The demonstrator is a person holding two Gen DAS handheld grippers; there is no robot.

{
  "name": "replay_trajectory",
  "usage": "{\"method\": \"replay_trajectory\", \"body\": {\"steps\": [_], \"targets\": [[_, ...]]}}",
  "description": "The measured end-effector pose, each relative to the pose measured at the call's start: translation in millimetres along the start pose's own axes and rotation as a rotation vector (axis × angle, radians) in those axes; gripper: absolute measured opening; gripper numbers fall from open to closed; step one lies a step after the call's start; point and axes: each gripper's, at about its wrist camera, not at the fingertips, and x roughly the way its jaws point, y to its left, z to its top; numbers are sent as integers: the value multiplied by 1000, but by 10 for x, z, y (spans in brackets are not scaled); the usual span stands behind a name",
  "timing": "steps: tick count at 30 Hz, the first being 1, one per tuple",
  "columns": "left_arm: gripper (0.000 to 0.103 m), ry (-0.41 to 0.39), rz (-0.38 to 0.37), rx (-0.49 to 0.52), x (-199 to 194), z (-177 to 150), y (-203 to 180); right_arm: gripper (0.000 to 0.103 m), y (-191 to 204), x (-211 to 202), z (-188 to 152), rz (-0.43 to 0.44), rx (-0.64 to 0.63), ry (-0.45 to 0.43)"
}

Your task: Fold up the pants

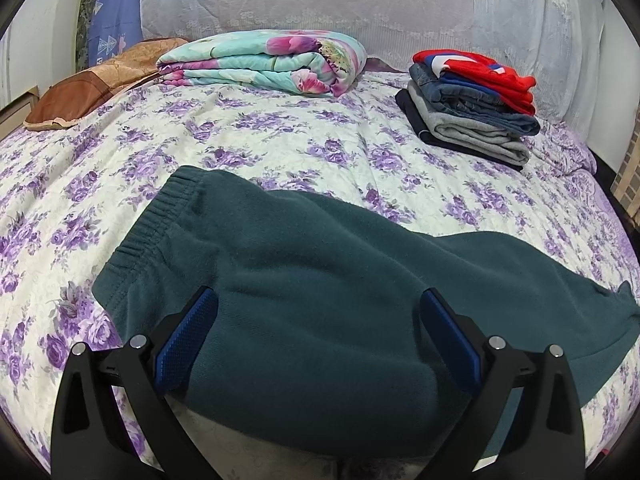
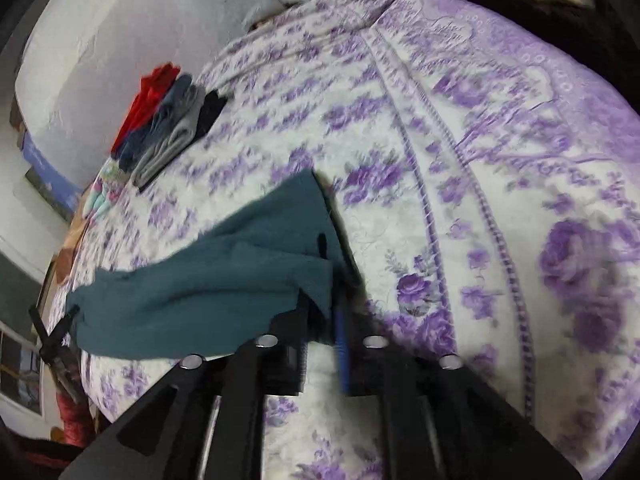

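On the bed [image 1: 280, 136] the green pants [image 1: 320, 280] lie lengthwise, waistband far-left. I keep my left claw [image 1: 316, 304] spread wide above the seat, released. My right claw [image 2: 324, 316] has the leg hem between its half-parted pads; whether it grips, I cannot tell.

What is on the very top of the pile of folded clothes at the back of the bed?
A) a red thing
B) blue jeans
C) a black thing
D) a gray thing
A: the red garment lies topmost on the stack of folded clothes, above the denim, gray and black layers.
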Motion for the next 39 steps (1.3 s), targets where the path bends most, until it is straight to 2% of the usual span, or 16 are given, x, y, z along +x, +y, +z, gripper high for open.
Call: {"method": "replay_trajectory", "body": {"steps": [1, 3, 6, 8, 10, 14, 17, 18, 19, 20, 22, 31, 35, 39], "targets": [[99, 0, 1, 0, 0, 0, 0, 50, 24, -99, 22, -72, -22, -39], [99, -2, -2, -4, -2, -3, 7, 50, 63, -230, 61, -114, -28, -94], [99, -3, -5, -7, -2, 1, 15, 50, 272, -233, 179, -8, -75, -133], [99, -3, -3, -4, -2, 0, 14, 49, 488, -102, 231, 11, -159, -114], [99, -2, 2, -1, -3, -5, 13, 47, 710, 144, 238, -29, -263, -74], [99, -2, 2, 0, -4, -5, 14, 44, 881, 571, 99, -122, -430, 24], [99, -6, -5, -5, -11, -8, 15, 43, 911, 585, -61, -168, -520, 6], [99, -7, -6, -7, -12, -8, 16, 43, 930, 568, -96, -181, -531, -7], [99, -7, -7, -8, -12, -8, 16, 35, 945, 550, -108, -199, -537, -22], [99, -7, -6, -7, -12, -8, 18, 21, 982, 530, -129, -216, -552, -33], [99, -7, -7, -7, -13, -8, 23, 8, 1042, 499, -157, -241, -584, -49], [99, -7, -9, -8, -17, -1, 14, 5, 1108, 429, 58, -246, -587, -89], [99, -8, -10, -9, -17, -1, 18, 3, 1089, 392, 244, -279, -565, -132], [99, -7, -10, -8, -16, -4, 19, 3, 898, 682, 377, -305, -514, -69]]}}
